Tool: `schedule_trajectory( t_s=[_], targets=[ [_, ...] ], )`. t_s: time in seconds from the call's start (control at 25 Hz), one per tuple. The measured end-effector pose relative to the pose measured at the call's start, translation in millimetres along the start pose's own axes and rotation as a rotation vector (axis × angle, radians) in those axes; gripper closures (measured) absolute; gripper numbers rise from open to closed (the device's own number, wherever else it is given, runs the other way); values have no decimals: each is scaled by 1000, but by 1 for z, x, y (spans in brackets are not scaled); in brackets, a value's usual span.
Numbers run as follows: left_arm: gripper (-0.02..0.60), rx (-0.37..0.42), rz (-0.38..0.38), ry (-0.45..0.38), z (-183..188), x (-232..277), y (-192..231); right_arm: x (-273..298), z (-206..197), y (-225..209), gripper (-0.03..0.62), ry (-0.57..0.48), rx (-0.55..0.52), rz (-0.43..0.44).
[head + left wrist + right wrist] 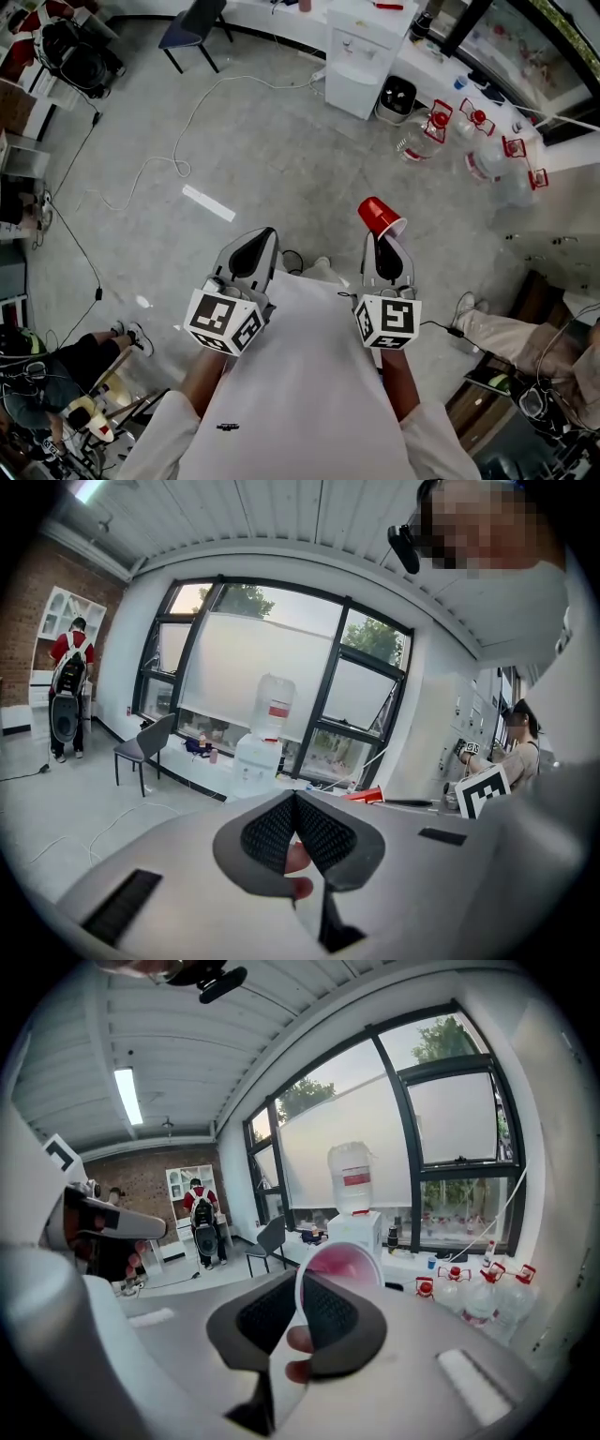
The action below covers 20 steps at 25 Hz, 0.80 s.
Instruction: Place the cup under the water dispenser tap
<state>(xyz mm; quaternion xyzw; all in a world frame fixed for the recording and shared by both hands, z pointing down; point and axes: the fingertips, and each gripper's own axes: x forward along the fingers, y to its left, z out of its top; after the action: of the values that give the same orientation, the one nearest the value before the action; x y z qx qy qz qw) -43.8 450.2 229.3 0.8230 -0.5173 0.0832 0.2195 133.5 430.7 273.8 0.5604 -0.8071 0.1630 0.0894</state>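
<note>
My right gripper [385, 246] is shut on the rim of a red cup [380, 217] with a white rim, held tilted in the air in front of the person. In the right gripper view the cup's pink inside [339, 1264] shows just past the jaws of the right gripper [298, 1286]. The white water dispenser [364, 54] stands far ahead by the window wall, with a big bottle [352, 1178] on top. My left gripper [263, 240] is shut and holds nothing, level with the right one. From the left gripper [295, 801] the dispenser [258, 756] shows straight ahead.
Several water jugs with red caps [424, 137] lie on the floor right of the dispenser. A black bin [397, 97] stands beside it. A white cable [178, 141] snakes over the grey floor. A dark chair [194, 25] stands at the far left, and people sit at both sides.
</note>
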Motion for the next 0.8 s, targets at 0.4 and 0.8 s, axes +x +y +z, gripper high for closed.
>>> schedule_trajectory(
  t_s=[0.4, 0.8],
  targets=[
    [580, 4, -62, 22, 13, 66, 26, 64, 11, -18, 562, 8, -22, 17],
    [580, 19, -167, 38, 107, 201, 104, 205, 64, -53, 562, 54, -5, -93]
  ],
)
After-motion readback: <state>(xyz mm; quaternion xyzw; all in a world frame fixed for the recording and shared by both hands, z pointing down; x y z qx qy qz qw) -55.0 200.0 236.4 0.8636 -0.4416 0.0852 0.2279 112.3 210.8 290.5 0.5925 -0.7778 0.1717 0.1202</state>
